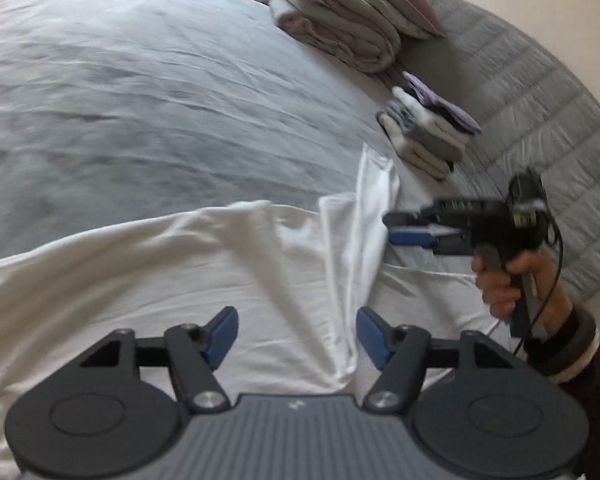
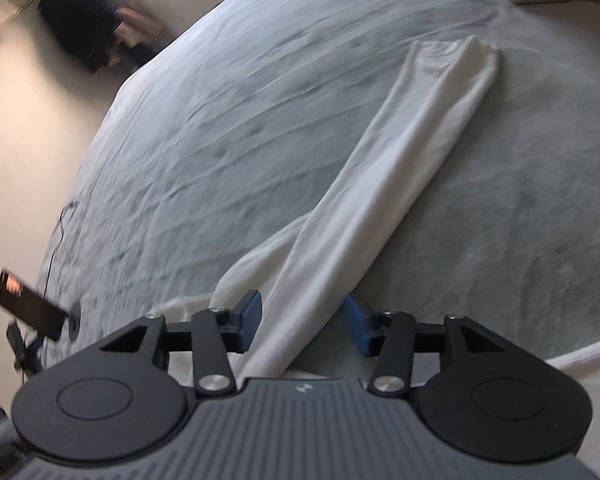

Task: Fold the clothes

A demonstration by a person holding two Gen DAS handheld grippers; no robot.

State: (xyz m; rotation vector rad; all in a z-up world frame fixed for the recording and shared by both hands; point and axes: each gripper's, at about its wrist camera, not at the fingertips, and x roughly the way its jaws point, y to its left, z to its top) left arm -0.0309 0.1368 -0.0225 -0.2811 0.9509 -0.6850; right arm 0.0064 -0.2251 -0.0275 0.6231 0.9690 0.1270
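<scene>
So there's a white long-sleeved top (image 1: pixel 148 264) spread out on a bed with a wrinkly pale grey sheet (image 1: pixel 140 92), and the person is working it with a gripper in each hand. The body of the top lies flat near the edge of the bed, and one long sleeve (image 2: pixel 400 168) runs out diagonally across the sheet, cuff end far out toward the middle.

Left gripper (image 1: pixel 296 336): fingers spread apart, nothing pinched, just hanging over the white fabric with a folded ridge of cloth running between them. Right gripper (image 2: pixel 302 322): fingers also let go and parted, the sleeve passes through the gap but the blue pads aren't pressing on it. From the left wrist view you can see that same right gripper (image 1: pixel 392 229) out beside the shirt's edge, held by a hand (image 1: pixel 500 280) in a dark cuff.

Stuff around: a stack of folded clothes (image 1: pixel 428 128), grey, white and purple, sits near the padded grey headboard (image 1: pixel 540 100). Further along is a bigger folded pile of pinkish-beige bedding (image 1: pixel 340 24). Both are well apart from the shirt, so nothing is really in the way. Off the far side of the bed there's a phone (image 2: pixel 28 304) on a stand with a cable, and something dark (image 2: pixel 84 24) by the wall, too blurry to tell what.
</scene>
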